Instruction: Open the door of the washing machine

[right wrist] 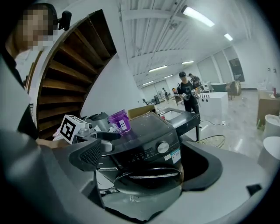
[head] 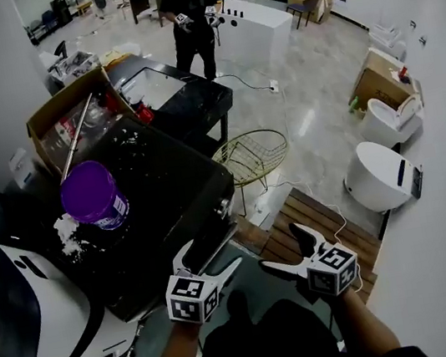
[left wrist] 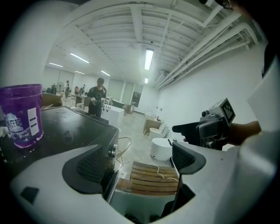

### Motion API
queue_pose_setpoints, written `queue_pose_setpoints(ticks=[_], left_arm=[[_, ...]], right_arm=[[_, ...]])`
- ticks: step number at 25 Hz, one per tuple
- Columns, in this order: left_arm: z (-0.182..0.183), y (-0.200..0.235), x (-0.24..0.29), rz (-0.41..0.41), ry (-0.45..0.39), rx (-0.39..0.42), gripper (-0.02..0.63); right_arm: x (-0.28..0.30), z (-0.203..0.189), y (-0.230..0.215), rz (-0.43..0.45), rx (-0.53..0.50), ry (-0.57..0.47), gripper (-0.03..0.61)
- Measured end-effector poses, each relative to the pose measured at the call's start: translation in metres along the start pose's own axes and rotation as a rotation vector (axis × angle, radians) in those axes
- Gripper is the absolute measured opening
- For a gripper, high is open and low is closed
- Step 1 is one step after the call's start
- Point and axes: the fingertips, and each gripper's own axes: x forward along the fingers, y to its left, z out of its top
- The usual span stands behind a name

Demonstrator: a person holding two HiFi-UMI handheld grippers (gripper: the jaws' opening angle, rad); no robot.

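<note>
Containers first: one purple bucket (head: 92, 195) stands upright on top of the dark washing machine (head: 159, 201), and its inside cannot be seen. Behind it, one open cardboard box (head: 52, 117) holds a jumble of items, with a long rod leaning out of it. A second cardboard box (head: 377, 84) sits on the floor far off to the right; its contents are too small to tell.

Two claws hover at the machine's front, apart from each other. The left claw (head: 211, 260) is just beside the machine's front corner with its jaws spread and nothing between them; a slatted wooden platform (left wrist: 148, 177) shows beyond. The right claw (head: 284, 250) is also spread wide and holds nothing. It faces the round front door (right wrist: 148, 179), which sits below the single control knob (right wrist: 163, 147), without touching it. Whether the door is fully shut cannot be told.
</note>
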Motion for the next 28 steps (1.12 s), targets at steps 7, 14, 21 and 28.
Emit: queue_pose_setpoints(ticks=[7, 14, 21, 28], left_arm=[[-0.003, 0.033, -0.004, 0.163, -0.006, -0.103, 0.518], [-0.003, 0.016, 0.001, 0.335, -0.048, -0.228, 0.518], [-0.033, -0.011, 0.001, 0.391, -0.031, -0.284, 0.517], [-0.066, 0.005, -0.043, 0.424, -0.037, -0.307, 0.517]], right_arm=[[0.046, 0.014, -0.007, 0.176, -0.070, 0.096, 0.578], [0.043, 0.010, -0.027, 0.349, -0.148, 0.171, 0.578], [0.031, -0.019, -0.038, 0.421, -0.188, 0.244, 0.578], [0.052, -0.018, -0.010, 0.412, -0.029, 0.253, 0.571]])
